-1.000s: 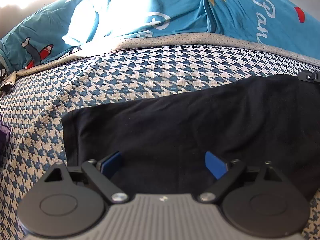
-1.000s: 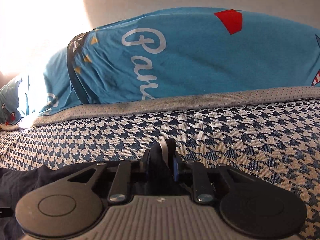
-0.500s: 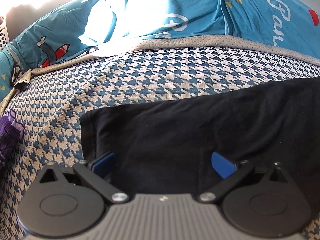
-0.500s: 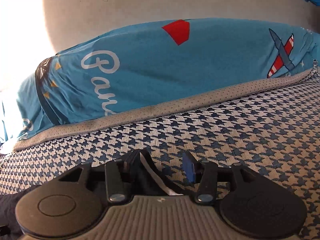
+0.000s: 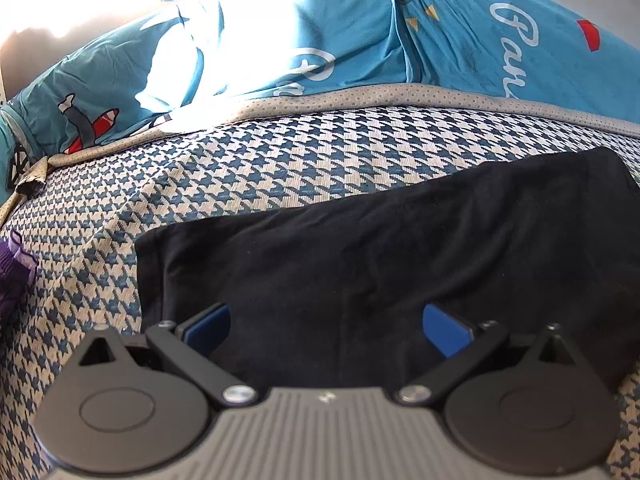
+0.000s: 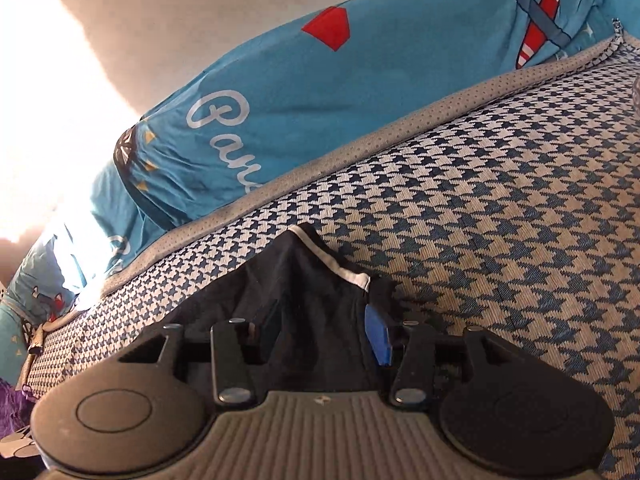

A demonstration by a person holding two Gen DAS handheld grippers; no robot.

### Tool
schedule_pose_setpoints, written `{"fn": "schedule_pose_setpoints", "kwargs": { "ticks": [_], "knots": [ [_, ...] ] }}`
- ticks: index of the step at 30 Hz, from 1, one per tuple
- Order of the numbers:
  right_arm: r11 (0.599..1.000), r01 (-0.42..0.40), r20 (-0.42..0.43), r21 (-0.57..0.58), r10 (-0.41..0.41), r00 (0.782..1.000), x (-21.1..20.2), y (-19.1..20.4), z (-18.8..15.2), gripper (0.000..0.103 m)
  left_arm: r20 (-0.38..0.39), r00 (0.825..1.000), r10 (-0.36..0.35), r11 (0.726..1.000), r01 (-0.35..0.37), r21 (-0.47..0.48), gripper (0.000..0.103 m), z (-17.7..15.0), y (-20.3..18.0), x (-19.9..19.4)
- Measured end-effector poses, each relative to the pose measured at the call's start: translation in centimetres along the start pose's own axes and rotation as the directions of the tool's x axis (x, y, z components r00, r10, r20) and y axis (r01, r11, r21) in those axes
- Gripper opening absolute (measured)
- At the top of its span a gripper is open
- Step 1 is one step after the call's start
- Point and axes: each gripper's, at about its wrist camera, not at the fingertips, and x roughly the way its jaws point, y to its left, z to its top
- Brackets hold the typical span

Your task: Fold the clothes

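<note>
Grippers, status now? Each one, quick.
Left gripper: open, above the black garment, holding nothing.
Right gripper: open, black garment between the fingers, not clamped.

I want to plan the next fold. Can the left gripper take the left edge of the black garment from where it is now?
Probably yes. The left gripper is open over the black garment, and the garment's left edge lies flat on the houndstooth cover just to its left, with nothing covering it.

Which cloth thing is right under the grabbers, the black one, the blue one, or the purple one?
The black garment. It lies under both grippers; the blue pillow is behind, the purple cloth off sideways.
</note>
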Motion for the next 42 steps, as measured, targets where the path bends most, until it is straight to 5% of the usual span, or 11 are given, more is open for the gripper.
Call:
{"fn": "schedule_pose_setpoints", "kwargs": {
  "ticks": [4,7,16,23,29,31,42],
  "knots": [
    [0.999,0.021,-0.078,-0.031,-0.024,0.997,0.7,0.2,-1.3,0.045,-0.014,0.999,-0.031,0.999,0.031,-0.018,0.103,-0.7,0.1,-0.4],
    [0.99,0.099,-0.093,-0.1,-0.109,0.99,1.3,0.5,-2.4,0.027,-0.046,0.999,-0.025,0.999,0.023,-0.049,0.103,-1.9,0.4,-0.3],
    [0.946,0.202,-0.06,-0.255,-0.224,0.973,0.5,3.1,-4.5,0.027,-0.01,1.0,-0.006,0.999,0.006,-0.051,0.103,-5.5,0.4,-2.4],
    [0.934,0.169,-0.004,-0.316,-0.179,0.984,-1.2,5.7,-5.8,0.035,0.018,1.0,0.006,0.998,-0.005,-0.059,0.103,-7.2,0.5,-3.7],
    [0.885,0.127,-0.116,-0.448,-0.198,0.973,0.1,6.7,-7.9,0.045,0.024,1.0,0.02,0.998,-0.018,-0.064,0.103,-7.9,0.4,-4.3],
    [0.853,0.136,-0.096,-0.504,-0.212,0.973,0.0,6.9,-8.5,0.047,0.023,0.999,0.022,0.997,-0.02,-0.069,0.103,-8.2,0.4,-4.4],
    [0.888,0.13,-0.066,-0.44,-0.177,0.982,-2.8,7.1,-8.4,0.048,0.079,0.997,-0.018,0.996,0.024,-0.08,0.103,-8.6,-0.7,-6.4]
  ]
}}
